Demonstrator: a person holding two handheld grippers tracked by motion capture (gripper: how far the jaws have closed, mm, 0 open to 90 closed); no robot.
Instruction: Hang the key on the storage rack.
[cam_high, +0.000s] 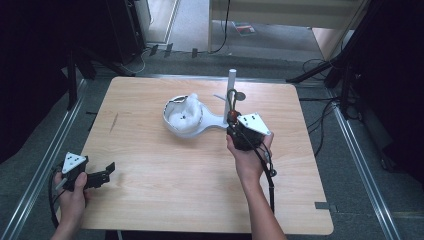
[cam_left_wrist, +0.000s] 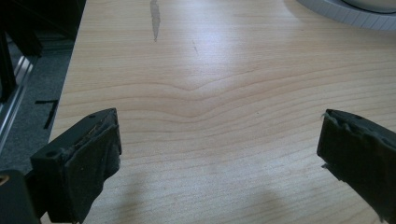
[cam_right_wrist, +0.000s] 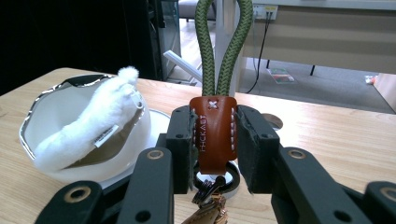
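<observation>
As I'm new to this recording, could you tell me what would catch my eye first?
The right gripper is clamped on a brown leather key strap with a green rope loop, held upright near the white post. Just left sits a white bowl holding a fluffy white toy. The left gripper rests open over bare table.

glossy leather tab, woven cord loop

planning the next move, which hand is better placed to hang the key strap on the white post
Right, probably. The right gripper already clamps the key strap beside the white post. The left gripper sits open at the table's near left edge, far off.
</observation>
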